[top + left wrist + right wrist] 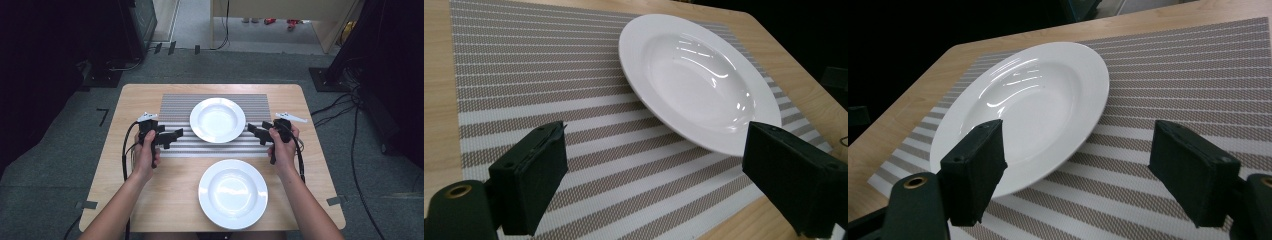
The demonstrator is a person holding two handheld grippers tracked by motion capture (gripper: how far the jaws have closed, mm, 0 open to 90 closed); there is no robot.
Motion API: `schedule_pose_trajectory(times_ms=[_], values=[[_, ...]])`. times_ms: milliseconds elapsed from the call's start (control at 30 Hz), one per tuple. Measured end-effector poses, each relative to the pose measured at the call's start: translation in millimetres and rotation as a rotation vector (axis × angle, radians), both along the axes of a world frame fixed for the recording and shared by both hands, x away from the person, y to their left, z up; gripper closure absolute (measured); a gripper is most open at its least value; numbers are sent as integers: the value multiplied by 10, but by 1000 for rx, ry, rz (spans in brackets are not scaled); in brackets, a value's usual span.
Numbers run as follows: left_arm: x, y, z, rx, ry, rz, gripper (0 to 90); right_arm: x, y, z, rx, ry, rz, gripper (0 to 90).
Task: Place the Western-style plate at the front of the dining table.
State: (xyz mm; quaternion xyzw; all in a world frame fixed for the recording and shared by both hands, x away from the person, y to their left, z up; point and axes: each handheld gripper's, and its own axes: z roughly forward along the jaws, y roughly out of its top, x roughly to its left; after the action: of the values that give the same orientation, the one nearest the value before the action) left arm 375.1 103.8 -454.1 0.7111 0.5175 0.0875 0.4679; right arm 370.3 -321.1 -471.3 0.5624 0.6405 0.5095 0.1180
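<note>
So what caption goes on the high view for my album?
Two open tools flank a plate on a mat.

A second white plate [233, 193] sits on the bare wooden table [170, 195], just before the striped placemat [175, 106].

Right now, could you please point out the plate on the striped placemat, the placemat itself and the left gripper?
Plate on the placemat [217, 120]: high view, middle of its bowl.
Striped placemat [175, 106]: high view, bare stripes left of the plate.
Left gripper [176, 137]: high view, between its open fingertips.
</note>
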Motion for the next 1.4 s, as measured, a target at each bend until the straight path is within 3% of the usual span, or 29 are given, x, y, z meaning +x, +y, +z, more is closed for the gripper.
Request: schedule_pose_trajectory(times_ms=[267,767,1000,1400], values=[[-201,108,-40,6,-6,-11,104,-259,-154,-15,-29,-12,-1,211],[-565,369,-84,21,-29,-3,103,-754,-515,-167,-49,14,-34,207],[-695,524,-107,16,-33,26,103,-959,-611,-197,-96,22,-37,207],[-922,827,-203,31,-25,94,103,-1284,-855,-323,-97,51,-87,208]])
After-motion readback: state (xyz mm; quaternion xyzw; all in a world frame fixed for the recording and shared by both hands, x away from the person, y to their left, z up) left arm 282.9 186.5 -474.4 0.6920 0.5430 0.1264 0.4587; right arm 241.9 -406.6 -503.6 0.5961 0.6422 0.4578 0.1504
